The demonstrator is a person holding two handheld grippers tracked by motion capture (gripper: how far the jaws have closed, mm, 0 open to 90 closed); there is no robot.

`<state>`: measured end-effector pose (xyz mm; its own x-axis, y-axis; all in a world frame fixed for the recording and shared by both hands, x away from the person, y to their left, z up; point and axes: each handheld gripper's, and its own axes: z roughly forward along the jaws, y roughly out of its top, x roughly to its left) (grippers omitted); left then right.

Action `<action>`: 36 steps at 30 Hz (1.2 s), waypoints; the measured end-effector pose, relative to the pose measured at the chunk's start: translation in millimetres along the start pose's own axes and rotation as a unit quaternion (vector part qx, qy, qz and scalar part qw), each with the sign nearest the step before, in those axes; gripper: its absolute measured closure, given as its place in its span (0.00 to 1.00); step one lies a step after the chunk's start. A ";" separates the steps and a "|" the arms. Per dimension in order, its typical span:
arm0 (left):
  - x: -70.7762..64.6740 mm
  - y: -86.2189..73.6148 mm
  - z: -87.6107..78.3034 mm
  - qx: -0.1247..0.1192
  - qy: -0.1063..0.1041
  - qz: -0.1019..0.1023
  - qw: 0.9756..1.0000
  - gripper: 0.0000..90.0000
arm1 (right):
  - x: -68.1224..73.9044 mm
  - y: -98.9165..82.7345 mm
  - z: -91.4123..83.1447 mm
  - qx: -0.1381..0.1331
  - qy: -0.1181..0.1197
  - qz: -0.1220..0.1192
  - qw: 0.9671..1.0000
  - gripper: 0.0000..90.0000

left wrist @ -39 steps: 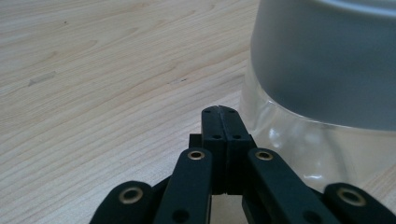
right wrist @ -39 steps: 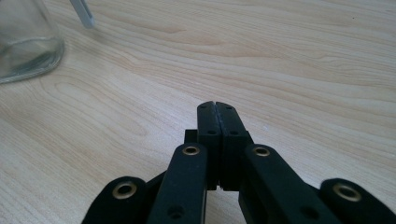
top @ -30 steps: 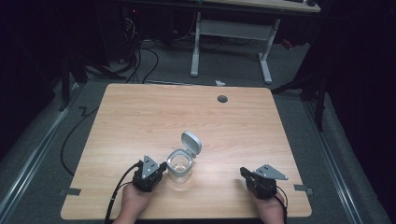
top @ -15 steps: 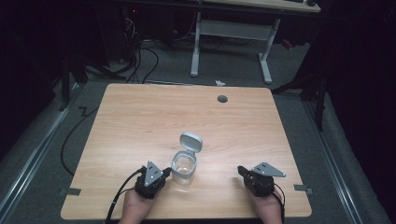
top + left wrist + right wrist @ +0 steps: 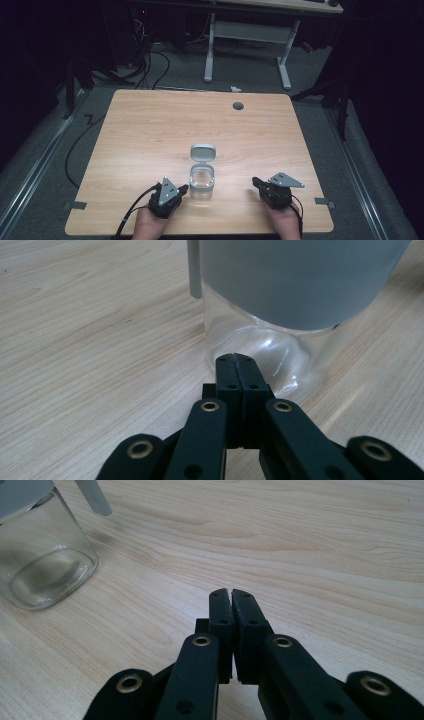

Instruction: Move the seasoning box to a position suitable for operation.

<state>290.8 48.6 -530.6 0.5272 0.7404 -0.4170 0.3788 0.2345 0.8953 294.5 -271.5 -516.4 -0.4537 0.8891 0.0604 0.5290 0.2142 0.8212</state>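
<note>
A clear glass jar [image 5: 202,183] with a grey collar stands near the table's front edge, its grey hinged lid [image 5: 203,152] flipped up behind it. My left gripper [image 5: 183,189] lies just left of the jar, jaws pressed together and empty. In the left gripper view its tips [image 5: 235,359] sit right at the base of the jar [image 5: 260,342]. My right gripper [image 5: 255,181] rests on the table well to the right of the jar, jaws together with nothing between them. In the right gripper view the jar [image 5: 42,562] is at the upper left, clear of the tips [image 5: 230,593].
The wooden table [image 5: 150,130] has a round cable hole [image 5: 238,105] at the back right. Beyond the table stand a white desk frame [image 5: 245,45] and loose cables [image 5: 150,55] on the grey floor.
My left gripper has slid toward the front edge and a little right, staying beside the jar. The jar sits slightly nearer the front than before. The right gripper has stayed put.
</note>
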 end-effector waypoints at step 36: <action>-36.7 -18.3 -1.4 0.027 -0.051 -0.008 0.998 1.00 | 21.0 25.4 27.3 -0.005 0.019 -0.022 1.000 1.00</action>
<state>263.4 18.0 -531.4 0.5951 0.6675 -0.4476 0.4271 0.2091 0.8797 318.1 -236.3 -509.7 -0.5041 0.8624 0.0452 0.5008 0.2493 0.8289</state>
